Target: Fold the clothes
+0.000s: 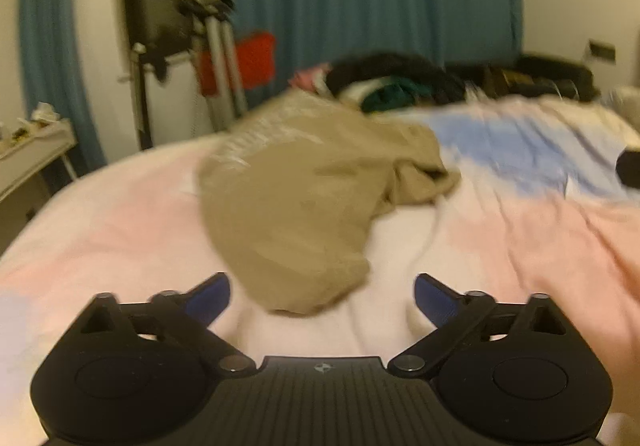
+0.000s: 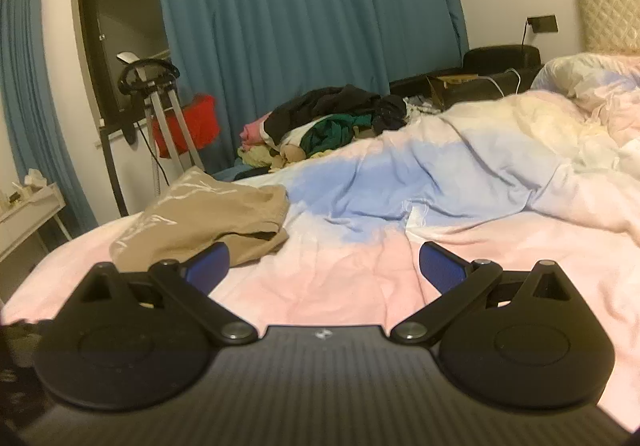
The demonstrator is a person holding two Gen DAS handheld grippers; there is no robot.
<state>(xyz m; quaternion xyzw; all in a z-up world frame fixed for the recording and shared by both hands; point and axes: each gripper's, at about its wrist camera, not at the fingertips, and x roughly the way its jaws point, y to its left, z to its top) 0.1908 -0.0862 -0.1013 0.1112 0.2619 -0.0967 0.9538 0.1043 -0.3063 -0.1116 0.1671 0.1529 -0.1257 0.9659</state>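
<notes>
- A tan garment (image 1: 296, 201) lies crumpled on the pink-and-blue duvet (image 1: 500, 230), loosely bunched rather than spread flat.
- In the left wrist view the garment's long axis runs from the near end, just ahead of the left gripper (image 1: 322, 296), away toward the far edge of the duvet, leaning slightly left; a rumpled fold sticks out from the garment's right side.
- The garment's far end carries a pale printed pattern; which end is top or hem cannot be told, as this view is blurred.
- The left gripper is released, its blue pads spread wide, holding nothing, with the garment's near end between and just beyond them.
- The right gripper (image 2: 324, 264) is also spread wide and empty, over bare duvet, with the garment (image 2: 208, 219) off to its left.
- A pile of dark and green clothes (image 2: 332, 117) sits beyond the garment, at the duvet's far edge, before blue curtains (image 2: 300, 17).
</notes>
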